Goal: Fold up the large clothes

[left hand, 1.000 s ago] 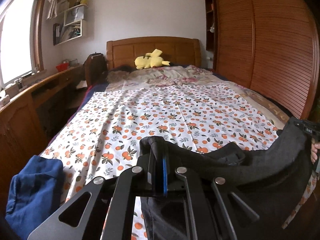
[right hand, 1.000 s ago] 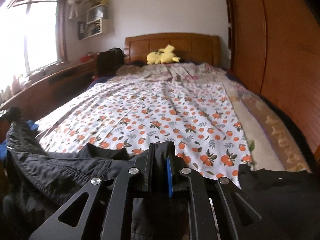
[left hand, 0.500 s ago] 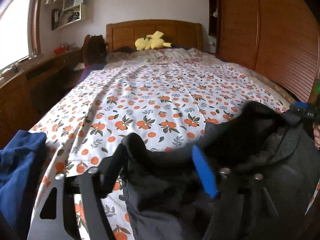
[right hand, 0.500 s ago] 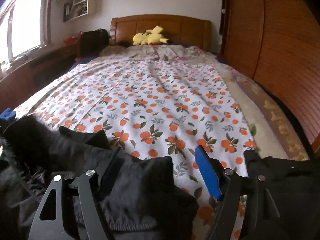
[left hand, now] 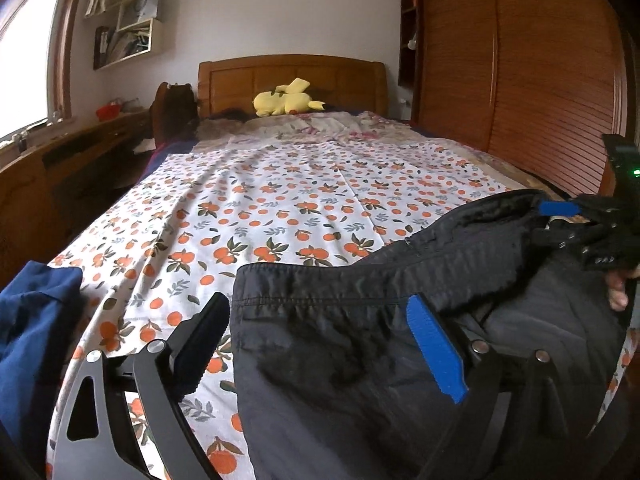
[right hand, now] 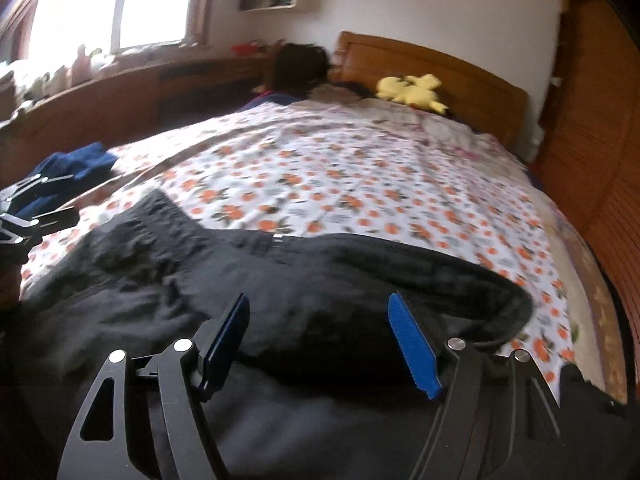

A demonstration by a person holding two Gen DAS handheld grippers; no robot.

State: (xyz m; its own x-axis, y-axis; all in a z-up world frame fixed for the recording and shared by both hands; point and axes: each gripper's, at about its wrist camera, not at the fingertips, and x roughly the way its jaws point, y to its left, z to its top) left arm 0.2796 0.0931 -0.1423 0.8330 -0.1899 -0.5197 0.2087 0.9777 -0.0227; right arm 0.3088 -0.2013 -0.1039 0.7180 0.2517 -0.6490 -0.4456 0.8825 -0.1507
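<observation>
A large black garment [left hand: 360,344] lies on the near end of the bed, its waistband edge facing the headboard. It fills the lower part of the right wrist view [right hand: 320,300]. My left gripper [left hand: 320,340] is open, its jaws spread wide over the garment's left corner. My right gripper [right hand: 320,336] is open above the garment's right part. It also shows at the right edge of the left wrist view [left hand: 560,216], and the left gripper shows at the left edge of the right wrist view [right hand: 36,216].
The bed has an orange-print sheet [left hand: 300,200]. A blue garment [left hand: 32,320] lies at its near left corner. A yellow plush toy [left hand: 286,98] sits by the headboard. A wooden desk [left hand: 60,152] runs along the left, a wardrobe [left hand: 540,72] along the right.
Both grippers were shut on the black garment one second ago and have opened. The garment has dropped onto the bed. The right gripper has swung to look leftward.
</observation>
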